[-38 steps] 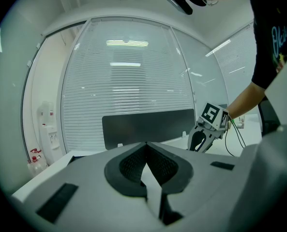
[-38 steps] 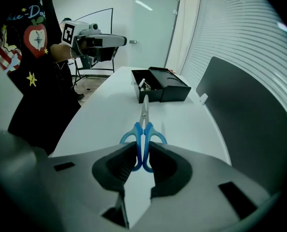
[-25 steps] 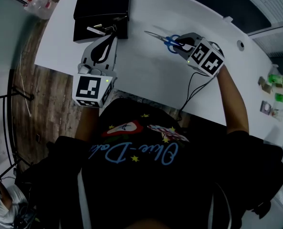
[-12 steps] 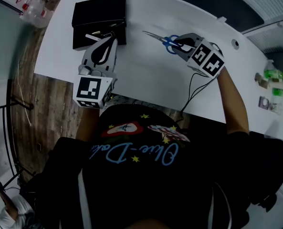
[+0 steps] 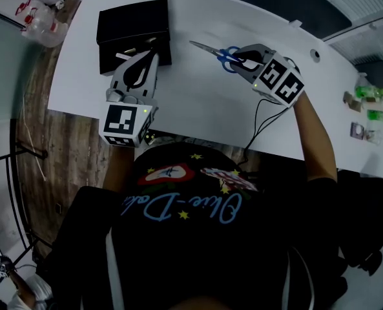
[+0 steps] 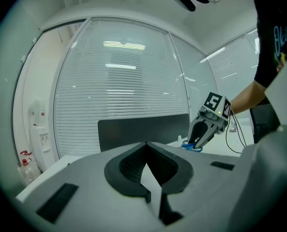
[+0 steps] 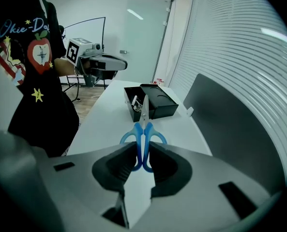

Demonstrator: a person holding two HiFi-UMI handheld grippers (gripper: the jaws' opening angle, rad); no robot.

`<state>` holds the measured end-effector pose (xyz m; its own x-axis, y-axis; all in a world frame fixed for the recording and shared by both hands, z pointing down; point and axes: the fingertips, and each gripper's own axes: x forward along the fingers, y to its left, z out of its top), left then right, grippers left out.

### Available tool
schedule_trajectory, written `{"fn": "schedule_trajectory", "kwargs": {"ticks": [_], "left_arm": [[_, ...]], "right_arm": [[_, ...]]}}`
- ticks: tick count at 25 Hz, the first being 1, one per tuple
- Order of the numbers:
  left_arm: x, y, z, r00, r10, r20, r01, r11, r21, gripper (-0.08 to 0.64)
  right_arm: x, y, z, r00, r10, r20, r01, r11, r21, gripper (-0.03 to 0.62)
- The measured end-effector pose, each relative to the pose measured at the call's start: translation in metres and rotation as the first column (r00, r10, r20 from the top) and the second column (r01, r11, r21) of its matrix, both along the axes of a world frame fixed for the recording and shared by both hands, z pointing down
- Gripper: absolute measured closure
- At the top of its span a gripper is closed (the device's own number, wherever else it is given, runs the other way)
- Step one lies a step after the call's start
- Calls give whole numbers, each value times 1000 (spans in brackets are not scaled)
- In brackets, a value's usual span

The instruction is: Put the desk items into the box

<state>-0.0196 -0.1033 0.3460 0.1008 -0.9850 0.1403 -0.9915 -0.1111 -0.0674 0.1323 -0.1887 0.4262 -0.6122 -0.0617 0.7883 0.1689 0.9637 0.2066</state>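
My right gripper [image 5: 235, 55] is shut on the blue handles of the scissors [image 5: 225, 54], whose blades point left toward the black box [image 5: 132, 18]. In the right gripper view the scissors [image 7: 143, 124] sit between the jaws, held above the white desk, blades toward the open box [image 7: 155, 100]. Several small items lie in the box's front part. My left gripper [image 5: 155, 52] hovers at the box's near right corner, shut and empty. In the left gripper view its fingertips [image 6: 145, 145] meet, and the right gripper [image 6: 208, 127] shows beyond with the scissors [image 6: 191, 147].
The white desk [image 5: 197, 102] has a dark upright panel [image 7: 230, 124] along its far side. A black cable [image 5: 262, 124] trails from the right gripper over the near edge. Small green items [image 5: 365, 99] lie at the far right, plastic bottles [image 5: 39, 15] off the desk's left end.
My right gripper has risen a little with the scissors in it. The left gripper has stayed beside the box.
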Motion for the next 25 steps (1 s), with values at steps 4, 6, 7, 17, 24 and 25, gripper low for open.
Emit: {"fn": "schedule_trajectory", "kwargs": {"ticks": [4,6,7,17,24,25], "left_arm": [[0,-2,0,1000,24,11,-24,1000,0,554],[0,-3,0,999,32,17,-32,999,-3,554],[-1,-3,0,999,34,19,-34,999,-7,554],[-4,-3,-2,998,60,10,-60,998,-6,554],[-17,2,-6,998,57,-3,-57,998,8,554],[-19,4,-6,998,57,-2,-57,998,10,554]], "right_arm": [[-1,0,-6,1000,15,11,-15,1000,7,503],[-2,1,-8,1000,22,15,-23,1000,12,503],[-3,1,-9,1000,26,17,-26,1000,14,503],[-5,6,-18,998,55,25,-55,998,27,503],[-17,12,-21,998,58,30,-59,998,29,503],[-20,14,-21,998,57,31,-58,998,29,503]]}}
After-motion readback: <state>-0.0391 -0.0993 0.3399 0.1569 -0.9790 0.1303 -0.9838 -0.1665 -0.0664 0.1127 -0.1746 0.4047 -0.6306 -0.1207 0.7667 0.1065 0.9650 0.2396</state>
